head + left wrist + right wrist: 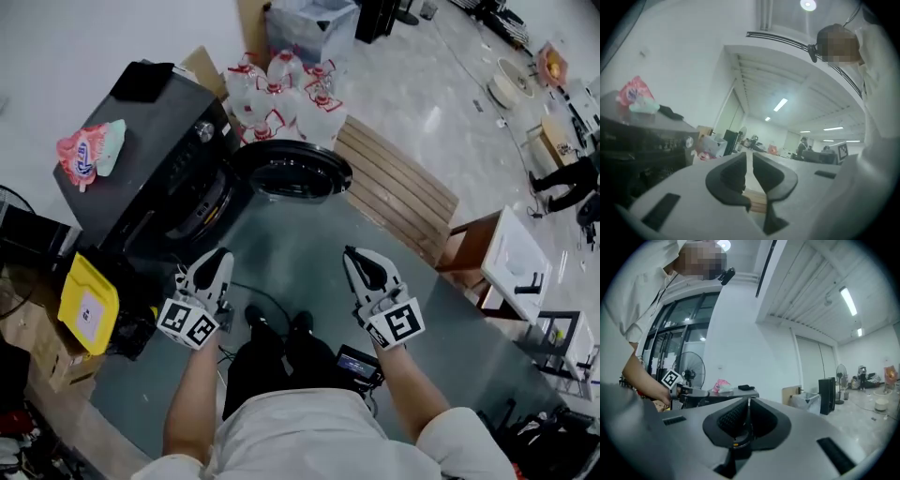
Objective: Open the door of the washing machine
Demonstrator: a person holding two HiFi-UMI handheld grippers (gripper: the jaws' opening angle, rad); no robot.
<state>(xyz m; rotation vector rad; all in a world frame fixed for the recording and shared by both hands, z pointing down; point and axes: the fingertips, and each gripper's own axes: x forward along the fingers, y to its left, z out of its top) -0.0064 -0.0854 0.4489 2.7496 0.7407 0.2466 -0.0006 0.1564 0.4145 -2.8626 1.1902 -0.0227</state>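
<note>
Judging the job done, I see the door (292,171) seemingly swung wide off the washing machine (141,141), with left gripper (217,255) and right gripper (359,258) both closed empty, well clear of it.

**What the views keep back**

In the head view the washing machine (141,159) stands ahead and left of the left gripper (221,255)'s fingers. Its front is seen so steeply that the drum mouth is only a dark band. The print on the pink packet (86,152) on its top is too small to read. The person's forearms (192,394), behind the fingers, are cut off by the lower edge.

In the left gripper view the machine runs off the left edge, its panel blurred. Far beyond the fingertips, distant people (802,146) are too small to make out.

In the right gripper view the machine's front, left of the fingers, is hidden behind the left gripper and the right gripper (748,401)'s own body.
</note>
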